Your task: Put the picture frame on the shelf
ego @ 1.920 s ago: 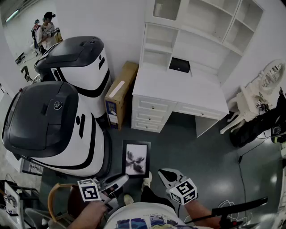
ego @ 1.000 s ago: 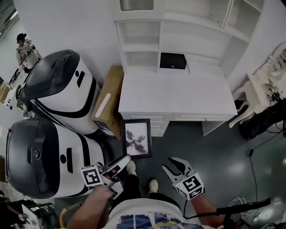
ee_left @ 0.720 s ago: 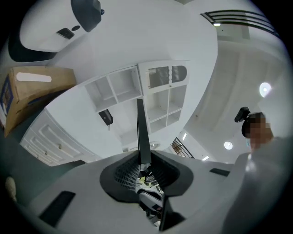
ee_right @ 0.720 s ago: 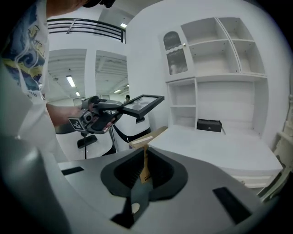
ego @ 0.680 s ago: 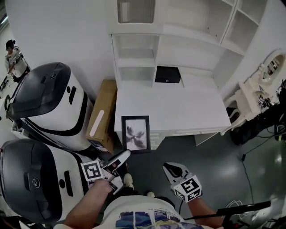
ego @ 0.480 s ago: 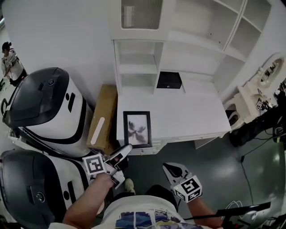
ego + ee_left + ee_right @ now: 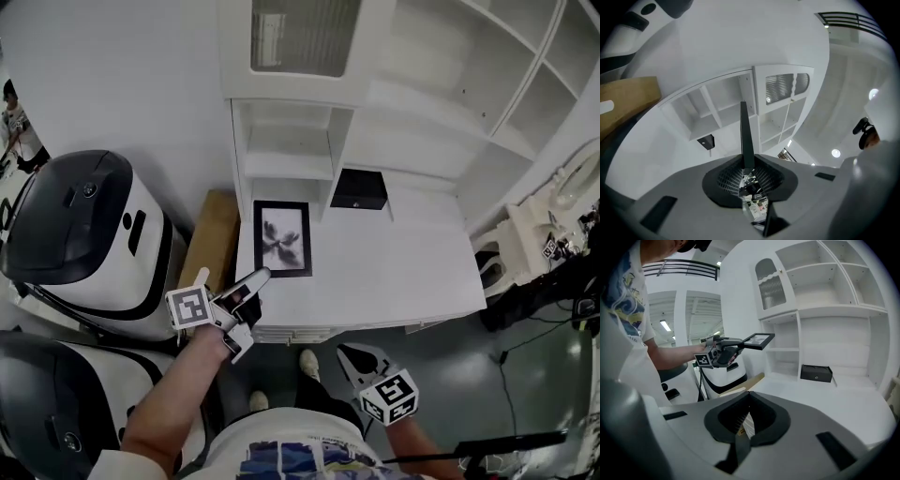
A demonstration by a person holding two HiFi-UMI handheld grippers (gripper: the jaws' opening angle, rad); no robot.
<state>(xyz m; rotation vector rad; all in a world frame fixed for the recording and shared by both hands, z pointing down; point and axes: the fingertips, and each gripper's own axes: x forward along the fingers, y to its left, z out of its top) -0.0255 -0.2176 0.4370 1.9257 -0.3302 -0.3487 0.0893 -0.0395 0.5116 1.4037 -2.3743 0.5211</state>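
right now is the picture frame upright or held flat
Flat: the left gripper clamps the picture frame by one edge, roughly level, face up over the desk.

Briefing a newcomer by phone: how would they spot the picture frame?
Find the white desk with shelves. Over its left end, the left hand-held gripper holds the picture frame by one edge. Unlike the black box nearby, it is flat, black-rimmed, with a white picture.

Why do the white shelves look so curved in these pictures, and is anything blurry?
Head view: the wide lens bows the shelf unit toward the edges; the picture frame is sharp, and the light is even. Left gripper view: strong fisheye, dark corners, the frame edge-on as a thin dark strip. Right gripper view: same rounding; the foreground near the lens is soft, and the ceiling lights show as bright streaks.
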